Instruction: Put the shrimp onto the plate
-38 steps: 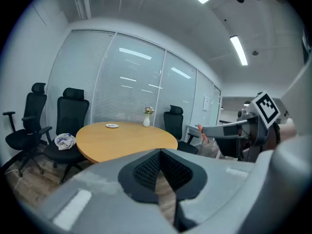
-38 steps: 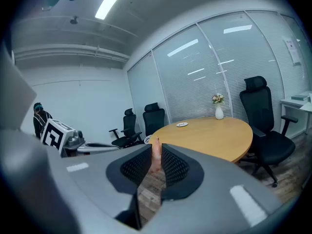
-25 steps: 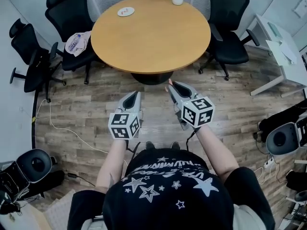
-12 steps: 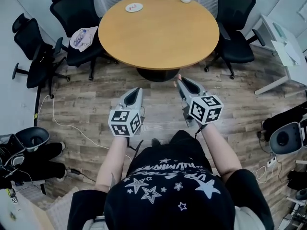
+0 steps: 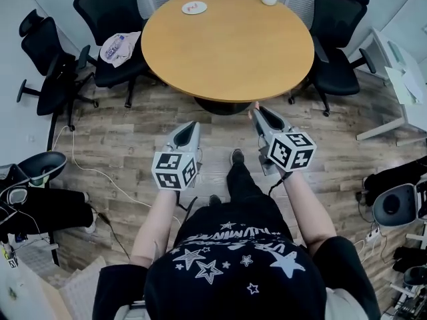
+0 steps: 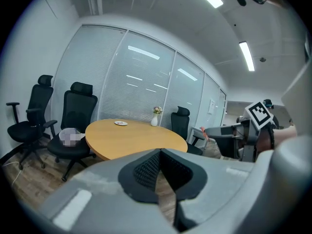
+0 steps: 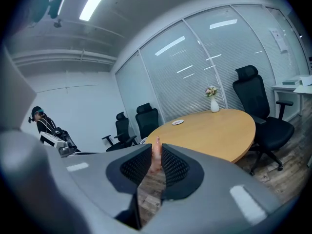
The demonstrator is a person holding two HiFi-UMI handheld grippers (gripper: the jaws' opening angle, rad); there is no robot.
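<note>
Right gripper view shows your right gripper (image 7: 155,165) clamped on the shrimp (image 7: 156,150), so hold it level and carry it to the far plate (image 7: 178,122); your left gripper (image 6: 160,172) is closed, empty.

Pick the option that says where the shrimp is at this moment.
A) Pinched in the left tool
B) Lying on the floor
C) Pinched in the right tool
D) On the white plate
C: the right tool has the pink shrimp clamped between its pads, while the left tool is shut with nothing in it.
</note>
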